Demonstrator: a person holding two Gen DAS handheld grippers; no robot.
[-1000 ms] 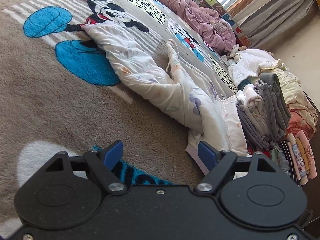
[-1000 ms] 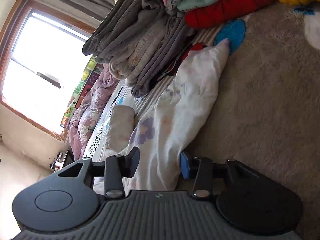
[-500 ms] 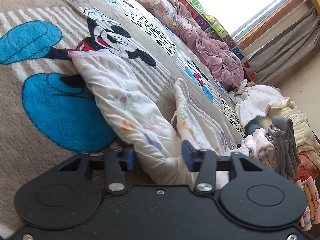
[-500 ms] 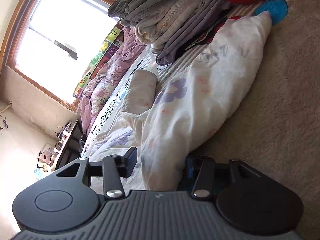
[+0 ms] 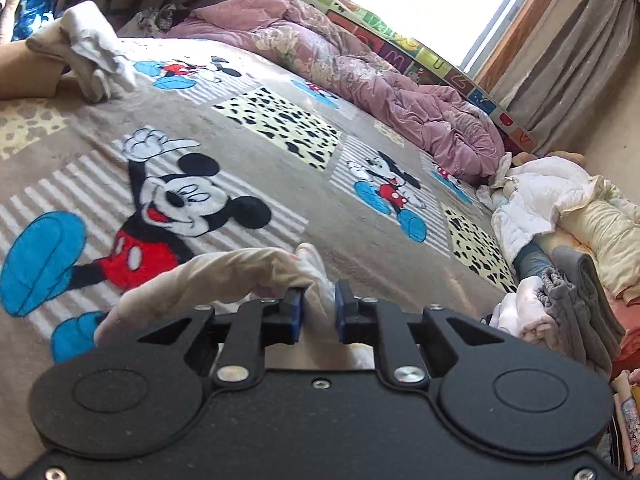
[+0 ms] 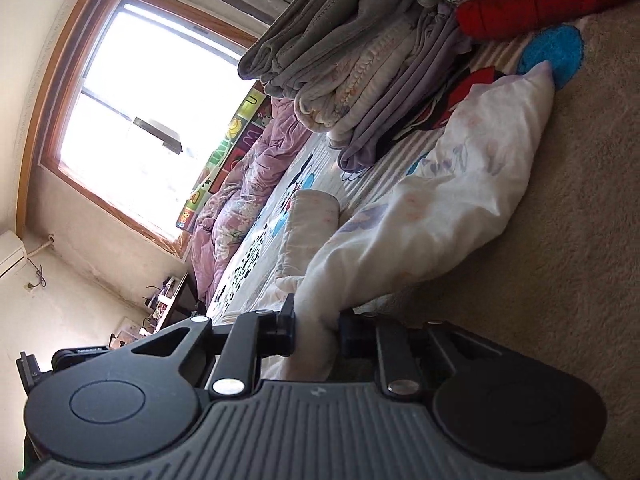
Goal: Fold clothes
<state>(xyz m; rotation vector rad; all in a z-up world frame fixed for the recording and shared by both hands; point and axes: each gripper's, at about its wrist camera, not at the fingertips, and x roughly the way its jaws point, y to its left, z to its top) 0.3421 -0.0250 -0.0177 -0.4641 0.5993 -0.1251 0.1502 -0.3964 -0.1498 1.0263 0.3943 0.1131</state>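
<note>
Soft, light, floppy garment (image 6: 460, 200) lying on blanket (image 5: 280, 168), bunched in left gripper (image 5: 318, 310) with jaws easing open and right gripper (image 6: 316, 330) closing on it; best taken at hems or corners

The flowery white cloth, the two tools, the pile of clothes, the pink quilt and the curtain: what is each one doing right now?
Flowery white cloth: partly lifted, one end pinched in each tool.
Left tool: jaws opening, cloth between them.
Right tool: jaws closing on the cloth.
Pile of clothes: folded, stacked.
Pink quilt: crumpled, unfolded.
Curtain: drawn aside.
</note>
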